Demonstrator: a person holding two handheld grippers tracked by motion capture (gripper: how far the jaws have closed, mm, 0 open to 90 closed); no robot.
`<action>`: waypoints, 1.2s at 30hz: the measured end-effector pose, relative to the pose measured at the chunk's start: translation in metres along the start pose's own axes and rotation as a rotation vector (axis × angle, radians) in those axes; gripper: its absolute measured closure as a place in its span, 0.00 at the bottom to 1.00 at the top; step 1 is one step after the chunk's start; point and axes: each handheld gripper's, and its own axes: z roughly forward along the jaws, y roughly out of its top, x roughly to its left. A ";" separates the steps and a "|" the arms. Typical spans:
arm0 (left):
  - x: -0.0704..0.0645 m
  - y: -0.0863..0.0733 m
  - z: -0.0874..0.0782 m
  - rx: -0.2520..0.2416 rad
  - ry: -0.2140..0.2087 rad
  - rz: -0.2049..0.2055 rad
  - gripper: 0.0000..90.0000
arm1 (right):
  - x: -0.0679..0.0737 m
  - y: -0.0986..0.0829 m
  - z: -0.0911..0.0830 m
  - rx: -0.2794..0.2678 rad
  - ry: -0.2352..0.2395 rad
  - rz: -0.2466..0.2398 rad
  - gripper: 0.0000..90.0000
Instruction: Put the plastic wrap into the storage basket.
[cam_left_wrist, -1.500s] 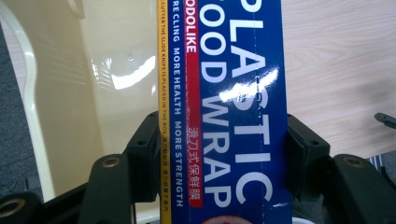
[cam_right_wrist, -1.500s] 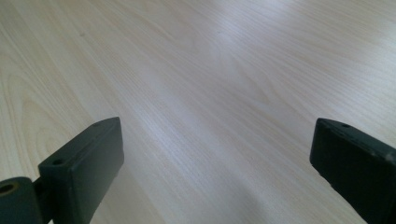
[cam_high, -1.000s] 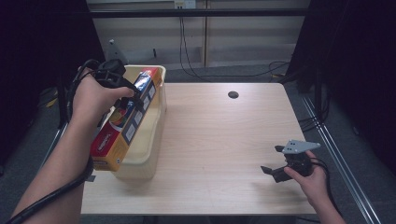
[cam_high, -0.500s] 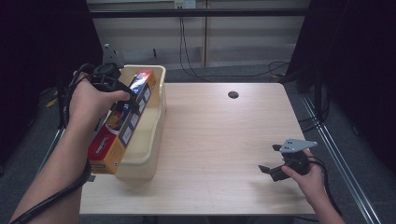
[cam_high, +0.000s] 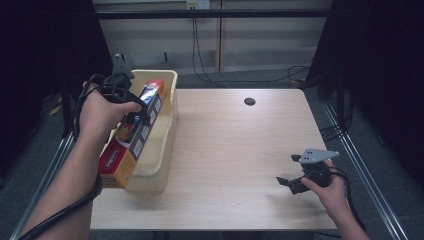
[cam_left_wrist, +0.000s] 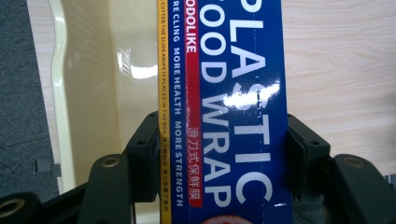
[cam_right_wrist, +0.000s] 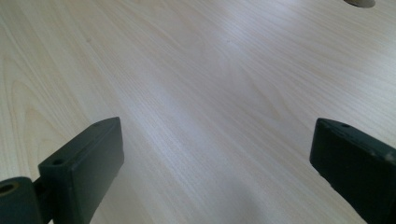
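Plastic wrap box (cam_left_wrist: 233, 116) clamped over the tub (cam_high: 165, 150)
Left gripper (cam_high: 131, 111) grips it; right gripper (cam_high: 290, 181), jaws apart, rests well right of the tub.

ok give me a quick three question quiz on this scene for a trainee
1. True or false: the left gripper is shut on the plastic wrap box.
2. Multiple choice: where is the plastic wrap box? A) flat on the bare table B) over the cream tub, one end sticking out past its near rim C) under the right gripper
3. Fill in: the right gripper's jaws stand ____ above the wood, with nothing between them.

Key
1. True: both jaws press the box's long sides.
2. B
3. open
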 end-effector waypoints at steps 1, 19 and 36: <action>0.000 0.000 0.000 0.000 0.000 0.000 0.46 | 0.000 0.000 0.000 0.000 0.000 0.000 0.03; 0.002 0.005 0.027 0.029 -0.006 -0.010 0.46 | 0.000 0.000 0.001 0.004 0.008 -0.007 0.03; 0.008 0.006 0.049 0.051 -0.006 -0.017 0.45 | 0.001 -0.001 0.001 0.010 0.005 -0.011 0.03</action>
